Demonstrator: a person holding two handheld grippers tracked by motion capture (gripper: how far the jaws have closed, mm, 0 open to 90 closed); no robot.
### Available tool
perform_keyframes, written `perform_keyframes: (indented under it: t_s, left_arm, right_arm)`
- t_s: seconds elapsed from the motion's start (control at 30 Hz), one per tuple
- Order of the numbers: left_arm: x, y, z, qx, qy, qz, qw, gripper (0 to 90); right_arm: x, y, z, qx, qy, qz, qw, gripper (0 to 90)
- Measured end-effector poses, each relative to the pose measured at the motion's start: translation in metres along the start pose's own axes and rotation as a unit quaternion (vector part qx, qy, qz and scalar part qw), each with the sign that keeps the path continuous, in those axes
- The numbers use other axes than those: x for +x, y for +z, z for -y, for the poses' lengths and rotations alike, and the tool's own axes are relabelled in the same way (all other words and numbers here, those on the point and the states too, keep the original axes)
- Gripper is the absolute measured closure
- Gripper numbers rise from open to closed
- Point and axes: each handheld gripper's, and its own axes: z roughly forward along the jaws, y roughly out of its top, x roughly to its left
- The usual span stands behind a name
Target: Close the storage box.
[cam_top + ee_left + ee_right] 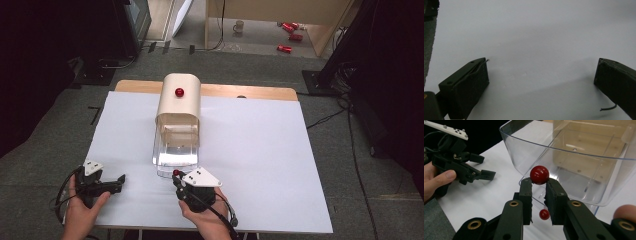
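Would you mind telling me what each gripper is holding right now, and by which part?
The right gripper pinches the red knob on the clear drawer front, at the knob's base. The left gripper is open over the white tabletop, holding nothing.

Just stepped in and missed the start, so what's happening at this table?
A person sits at a white table with a tool in each hand. The right tool is closed on the red knob of a clear drawer, which stands pulled out of a beige box that has a second red knob on top. The left tool is open, over bare table to the left, holding nothing.
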Motion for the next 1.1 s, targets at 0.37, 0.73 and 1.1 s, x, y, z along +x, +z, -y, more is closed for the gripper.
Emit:
perform_keyframes:
  t_s: [0.37,0.73,1.1]
  left_arm:
    - [0.000,0.000,0.000,0.000,0.000,0.000,1.0000,0.0]
    - [0.000,0.000,0.000,0.000,0.000,0.000,1.0000,0.0]
    - [0.000,0.000,0.000,0.001,0.000,0.000,1.0000,0.0]
  right_arm:
    - [-0.011,0.011,-0.015,-0.001,0.000,0.007,1.0000,77.1]
    - [-0.020,0.023,-0.026,-0.004,-0.001,0.015,0.9999,77.2]
    - [-0.031,0.037,-0.036,-0.008,0.005,0.019,0.9998,77.2]
